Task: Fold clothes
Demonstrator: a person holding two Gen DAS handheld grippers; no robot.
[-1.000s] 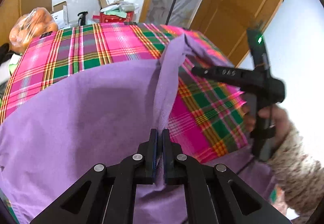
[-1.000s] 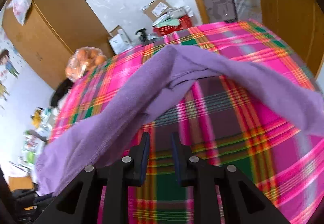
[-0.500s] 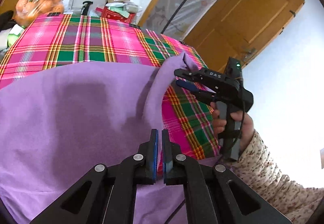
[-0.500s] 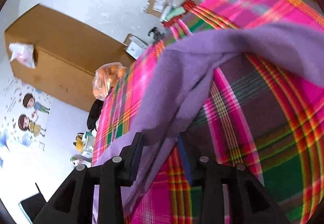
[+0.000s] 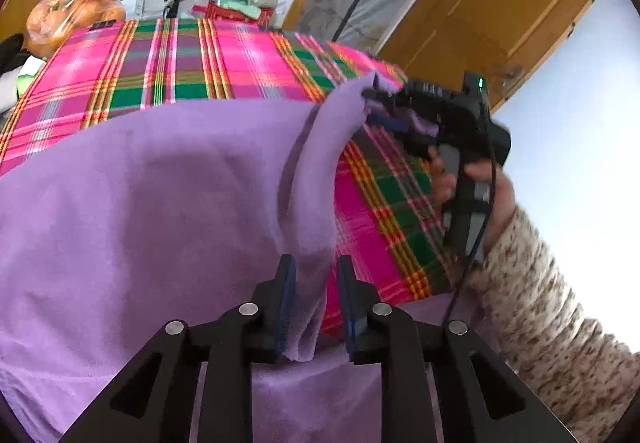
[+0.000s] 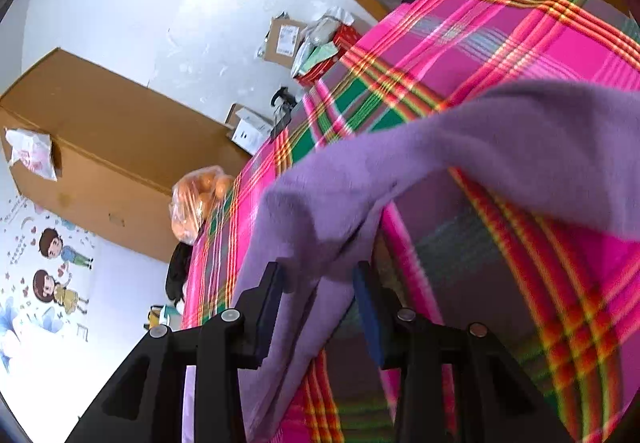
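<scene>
1. Both jaws of the left hand-held gripper (image 5: pixel 314 275) stand apart, a fold of the purple garment (image 5: pixel 152 211) hanging loose between them.
2. Right hand-held gripper (image 6: pixel 320 279) is likewise spread around the garment's raised edge, above the plaid tabletop (image 5: pixel 240 59).

left gripper (image 5: pixel 314 275) was pinched shut on the purple cloth (image 5: pixel 160 203) before, now its jaws stand apart with the fold loose between them, right gripper (image 6: pixel 320 279) jaws wider than before, cloth hanging between, camera tipped more sideways
</scene>
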